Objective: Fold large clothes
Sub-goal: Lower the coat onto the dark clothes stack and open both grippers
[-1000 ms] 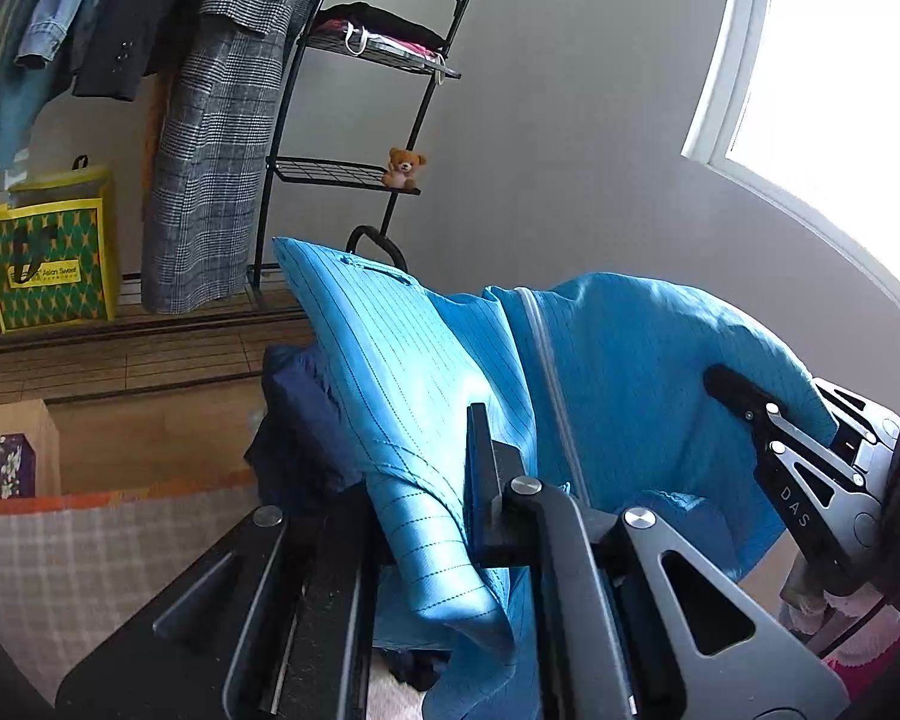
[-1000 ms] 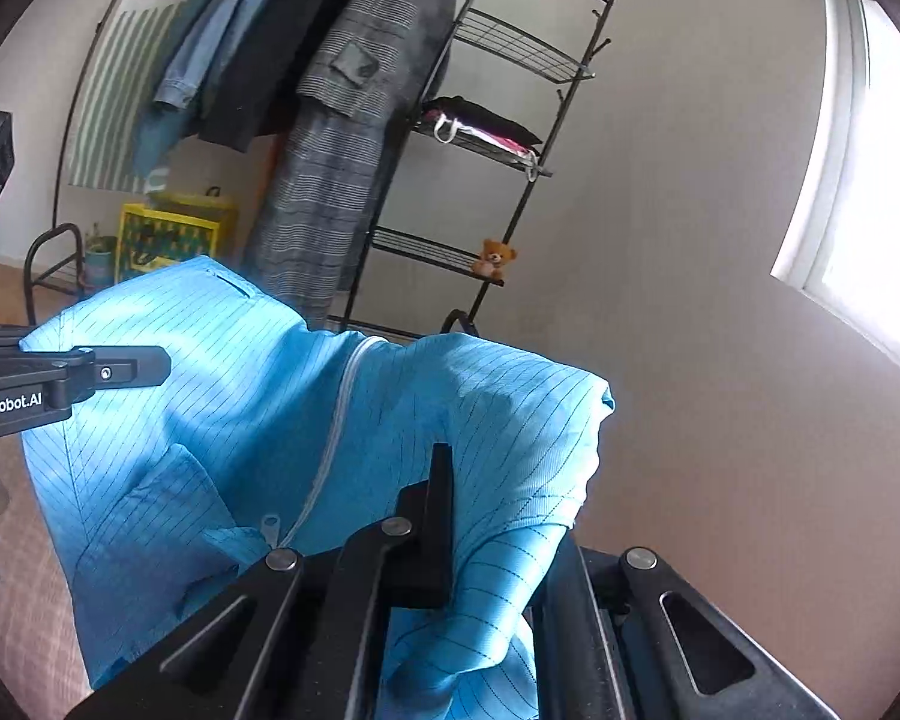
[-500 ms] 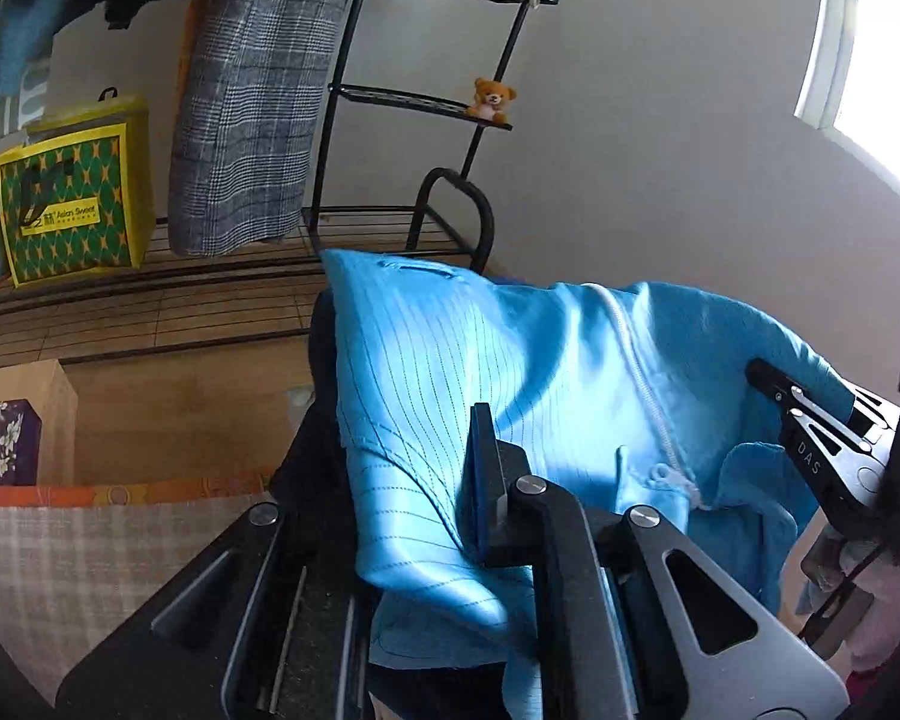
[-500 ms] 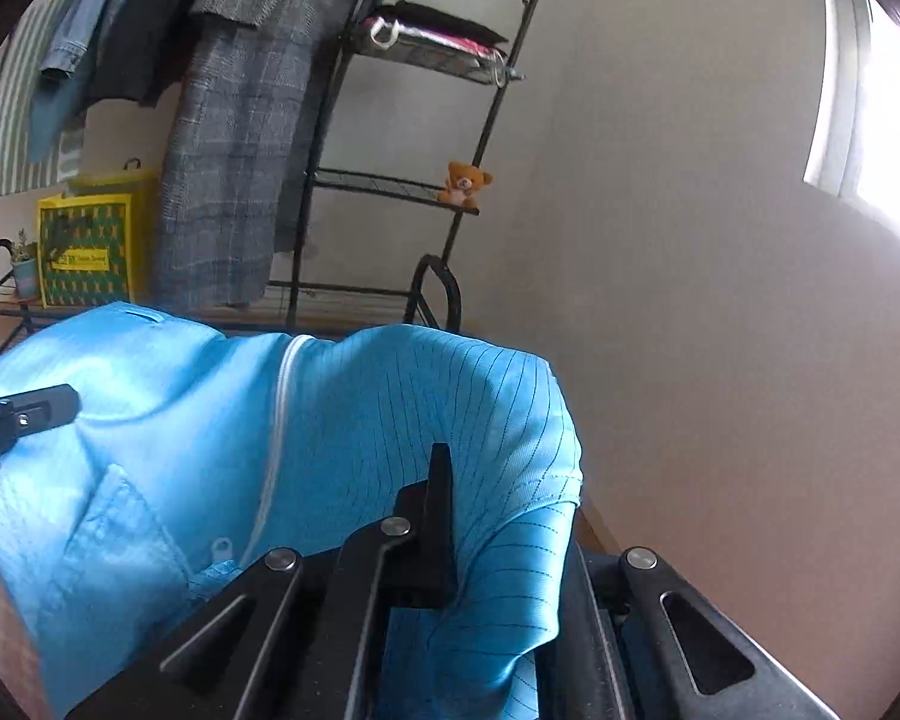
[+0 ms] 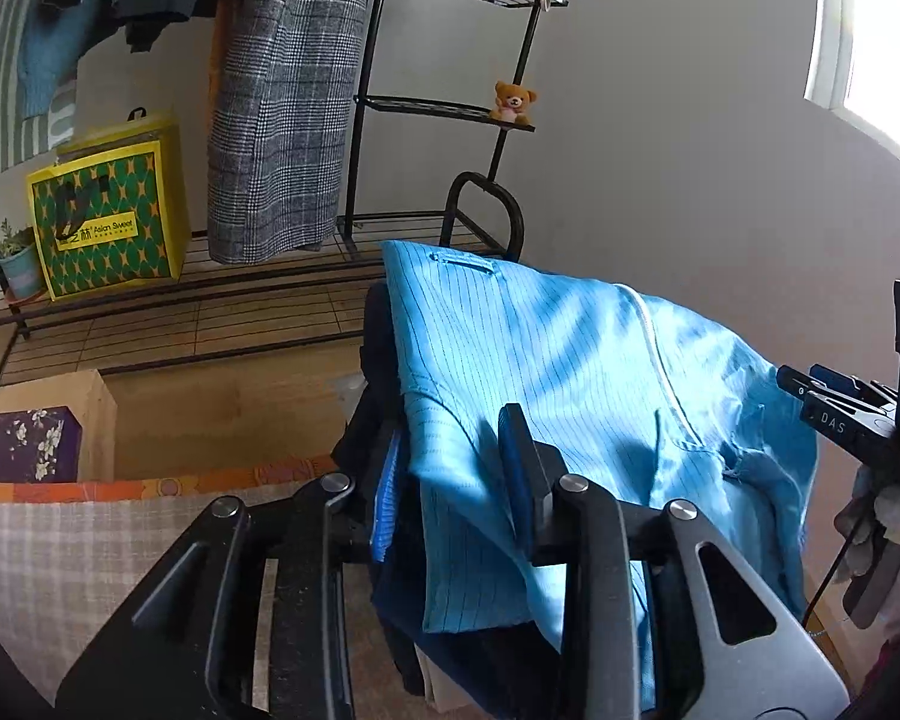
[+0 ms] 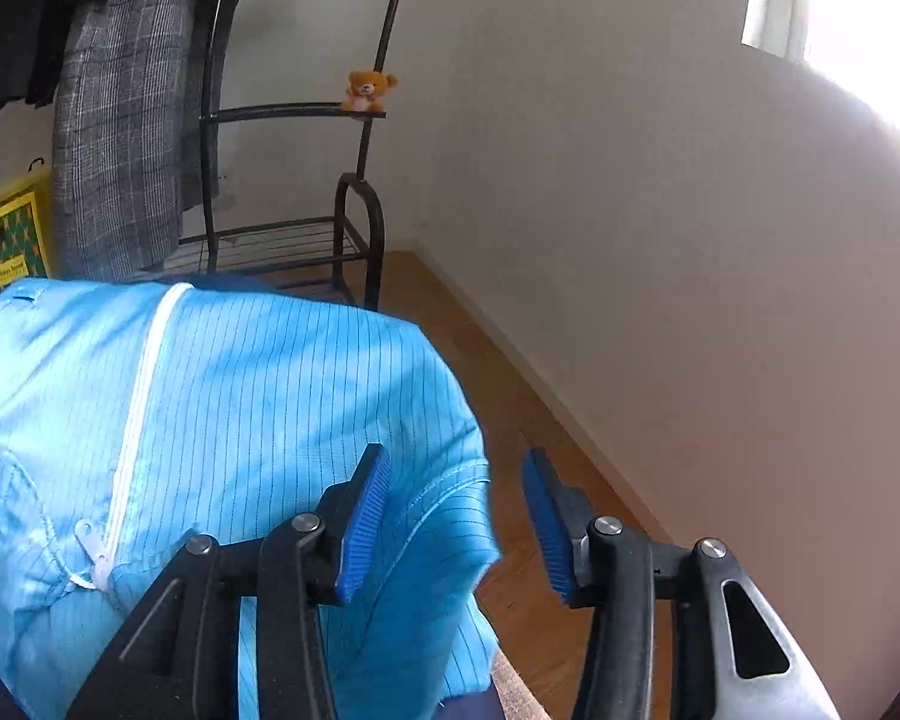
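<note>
A light blue pinstriped garment with a white zipper lies folded on top of a dark navy garment. My left gripper has its jaws parted with the blue cloth's edge draped between them. The blue garment also shows in the right wrist view. My right gripper is open, its blue pads spread wide, with the garment's corner hanging loose between them. The right gripper also appears at the right edge of the left wrist view.
A black metal rack with a grey plaid coat and a small teddy bear stands behind. A yellow-green bag sits on the low shelf. A checked cloth covers the surface. Wooden floor and wall lie to the right.
Both grippers have lowered the blue garment onto the navy pile. The right gripper has opened and let go of the cloth. The left jaws have parted.
</note>
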`<state>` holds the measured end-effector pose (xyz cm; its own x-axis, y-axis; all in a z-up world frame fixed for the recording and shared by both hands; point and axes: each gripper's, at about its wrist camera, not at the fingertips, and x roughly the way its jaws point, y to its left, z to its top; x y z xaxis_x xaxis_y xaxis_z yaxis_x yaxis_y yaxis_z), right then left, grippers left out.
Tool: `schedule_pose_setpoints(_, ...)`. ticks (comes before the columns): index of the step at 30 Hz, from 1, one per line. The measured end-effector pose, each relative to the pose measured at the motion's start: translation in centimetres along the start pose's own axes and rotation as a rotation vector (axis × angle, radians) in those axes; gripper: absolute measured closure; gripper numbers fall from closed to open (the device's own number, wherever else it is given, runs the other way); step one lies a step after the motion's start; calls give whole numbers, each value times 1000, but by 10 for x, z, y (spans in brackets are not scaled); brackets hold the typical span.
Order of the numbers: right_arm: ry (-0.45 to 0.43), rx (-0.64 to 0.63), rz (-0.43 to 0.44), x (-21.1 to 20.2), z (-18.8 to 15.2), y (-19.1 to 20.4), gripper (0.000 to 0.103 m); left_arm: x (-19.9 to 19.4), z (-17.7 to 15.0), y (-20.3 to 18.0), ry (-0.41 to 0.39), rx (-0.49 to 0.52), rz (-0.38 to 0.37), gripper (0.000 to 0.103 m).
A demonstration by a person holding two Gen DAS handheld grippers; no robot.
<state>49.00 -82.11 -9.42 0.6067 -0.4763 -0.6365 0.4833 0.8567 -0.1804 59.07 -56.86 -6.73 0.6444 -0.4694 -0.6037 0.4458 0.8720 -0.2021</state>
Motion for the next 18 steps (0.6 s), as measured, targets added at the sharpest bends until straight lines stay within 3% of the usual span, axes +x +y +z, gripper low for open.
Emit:
schedule_pose_setpoints(6, -51, 15, 24, -62, 0, -9, 54, -79, -4, -9, -44, 56, -23, 73)
schedule_pose_setpoints(18, -158, -28, 63, -239, -19, -12, 53, -283, -30, -33, -158, 113, -110, 73)
